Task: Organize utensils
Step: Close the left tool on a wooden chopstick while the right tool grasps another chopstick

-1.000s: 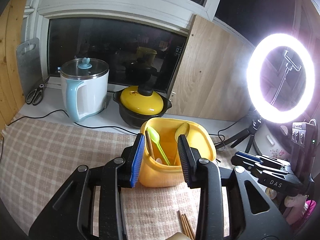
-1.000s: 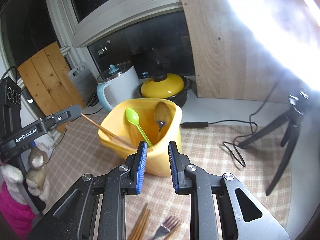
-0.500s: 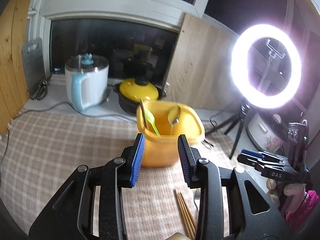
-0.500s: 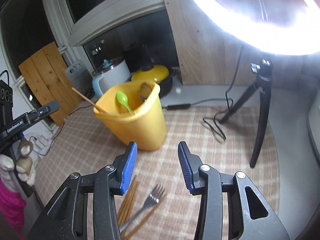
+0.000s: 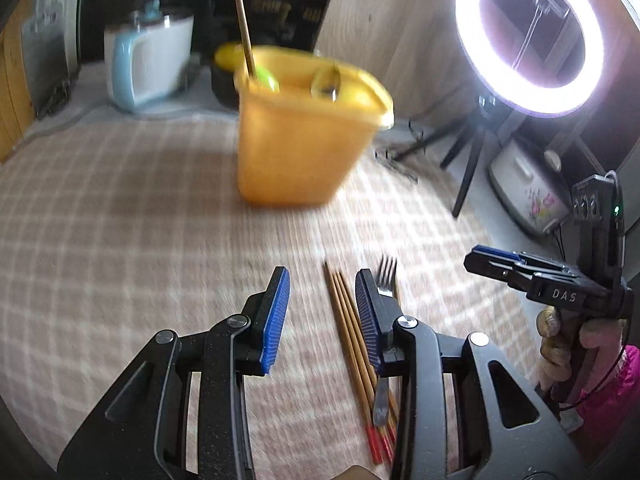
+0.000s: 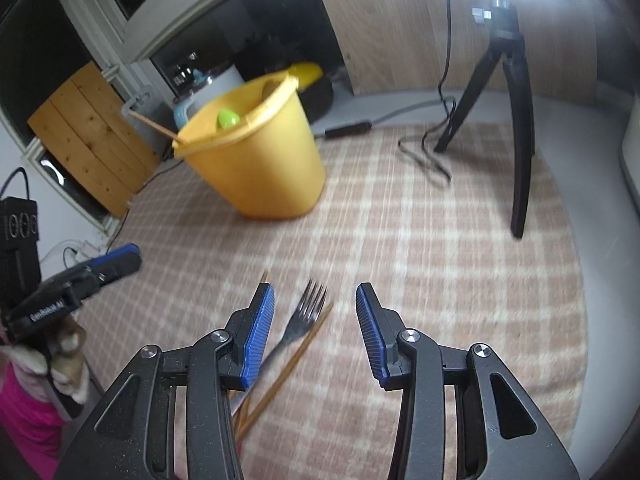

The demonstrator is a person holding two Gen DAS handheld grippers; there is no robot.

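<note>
left tongs [image 5: 322, 316]: pitched downward, blue pads parted, nothing clamped between them. right tongs [image 6: 315, 332]: pitched downward, pads spread wider, nothing gripped. each unit appears at the edge of the other's view, hand-held.

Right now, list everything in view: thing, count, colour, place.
container: one, yellow, standing on the cloth
spoons in container: green and a darker one
chopstick: one, wooden, leaning in container
chopsticks: several, wooden with red ends, flat on the cloth
fork: one, metal, lying on those chopsticks
cloth: one, beige checked
kettle: one, white and blue, behind
pot: one, dark, yellow lid
ring light: one, on tripod, right
left gripper: open, empty
right gripper: open, over fork
</note>
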